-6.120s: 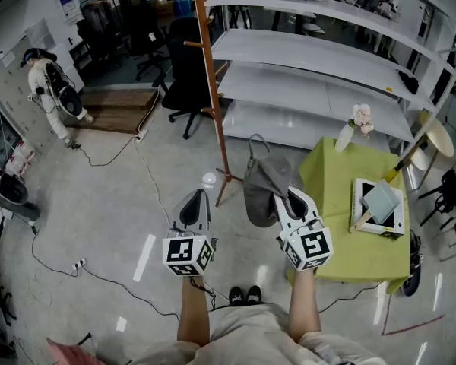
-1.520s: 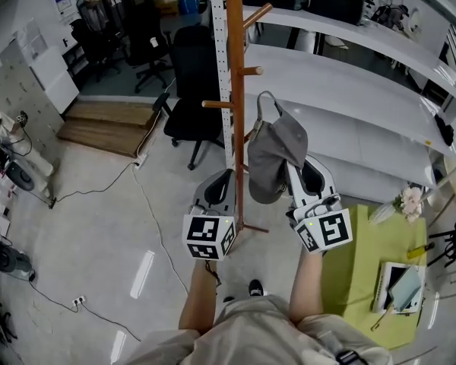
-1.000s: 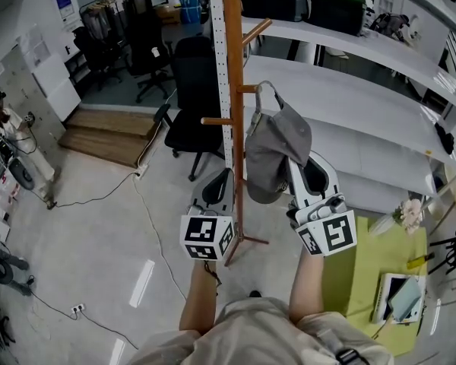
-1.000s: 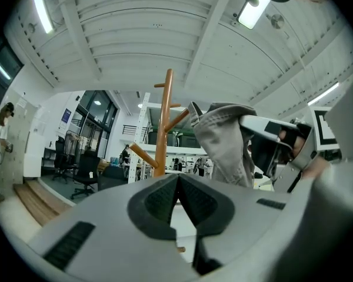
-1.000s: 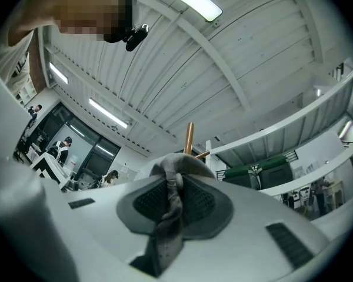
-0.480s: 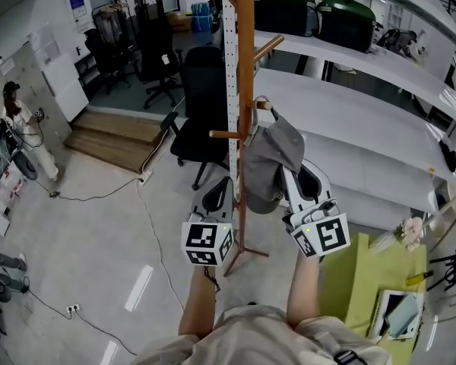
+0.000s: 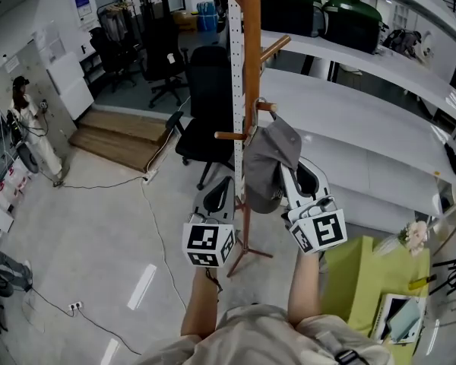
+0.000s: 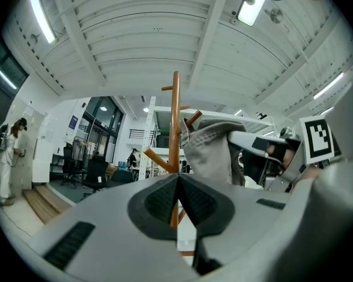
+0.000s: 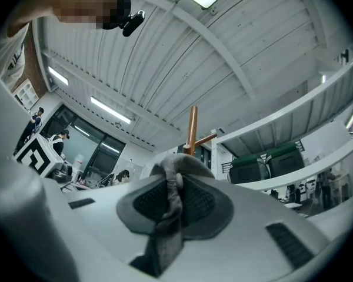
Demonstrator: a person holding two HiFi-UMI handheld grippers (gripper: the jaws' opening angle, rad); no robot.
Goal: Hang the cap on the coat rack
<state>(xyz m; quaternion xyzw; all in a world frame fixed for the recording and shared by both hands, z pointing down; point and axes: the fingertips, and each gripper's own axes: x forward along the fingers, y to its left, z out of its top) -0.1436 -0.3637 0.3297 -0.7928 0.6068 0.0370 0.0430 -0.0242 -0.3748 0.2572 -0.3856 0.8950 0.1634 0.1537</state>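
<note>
Right tool: the right tool (image 7: 295,179) is raised in front of the person, and its jaws are pinched narrow on a fold of grey cloth. In the right gripper view the fabric runs up between the two pads and bulges over their tips.
Held thing: a grey cap (image 7: 270,158) hangs from that tool with its crown drooping to the left and down.
Cap's place: it is up against the coat rack (image 7: 251,59), on the pole's right side. Its back strap loop is at the short peg (image 7: 268,106). Whether the loop is over the peg or only beside it cannot be told.
Left tool: the left tool (image 7: 220,188) is held lower and just left of the pole. Its jaws are pressed together with nothing between them; the pole shows behind their tips.
Rack: it is a brown wooden pole standing upright, with pegs angled out at several heights and splayed feet on the floor (image 7: 99,234).
Behind the rack: long white shelves (image 7: 365,97) with two green-lidded bins (image 7: 289,6), and a black office chair (image 7: 213,90).
Lower right: a yellow-green bench (image 7: 361,280).
Far left: a person (image 7: 30,124) stands well apart.
</note>
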